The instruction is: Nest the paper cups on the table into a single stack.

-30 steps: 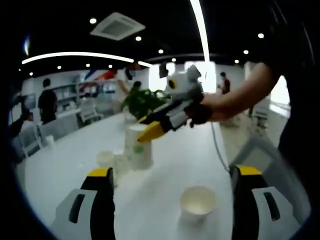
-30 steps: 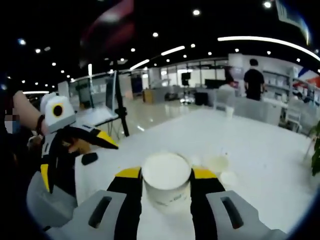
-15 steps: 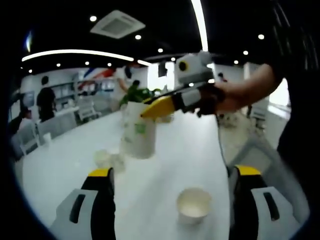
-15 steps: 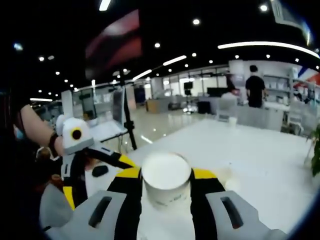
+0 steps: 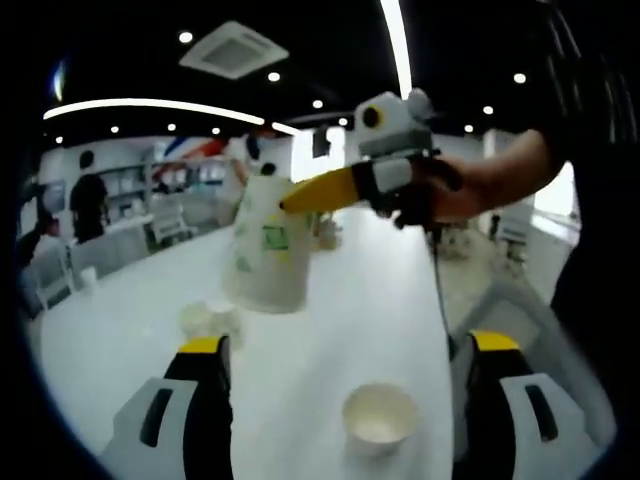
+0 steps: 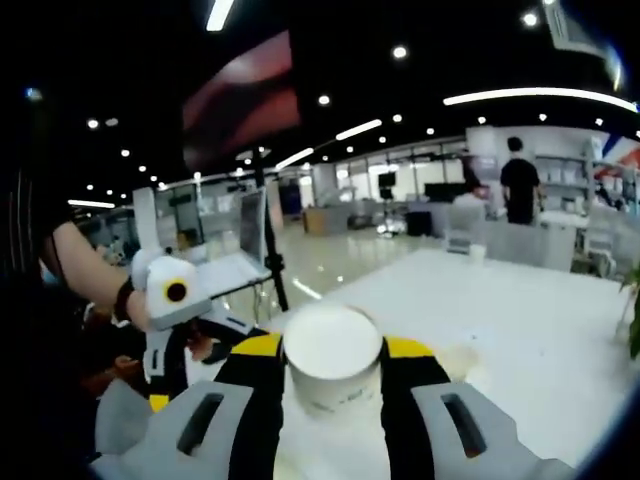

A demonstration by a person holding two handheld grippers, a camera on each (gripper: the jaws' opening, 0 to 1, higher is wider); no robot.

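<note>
In the left gripper view, the left gripper [image 5: 340,400] has its jaws spread wide apart with nothing between them. A single open cup [image 5: 379,417] stands on the white table [image 5: 350,300] between the two jaws, a little nearer the right-hand one and touching neither. Farther out, ahead of the left-hand jaw, two more small cups [image 5: 207,320] sit just beside each other on the table.

Above them the right gripper [image 5: 283,207] comes in from the right, held by a hand [image 5: 440,195]. Its yellow jaws are clamped on the upper part of a tall cup stack [image 5: 266,243], which hangs tilted in the air, clear of the table and well above the lone cup.

In the right gripper view, the same stack [image 6: 332,357] is pinched between the right gripper's [image 6: 333,362] two jaws, its white open mouth facing the camera. The left gripper [image 6: 175,335] shows to the left, low and beside the stack.
</note>
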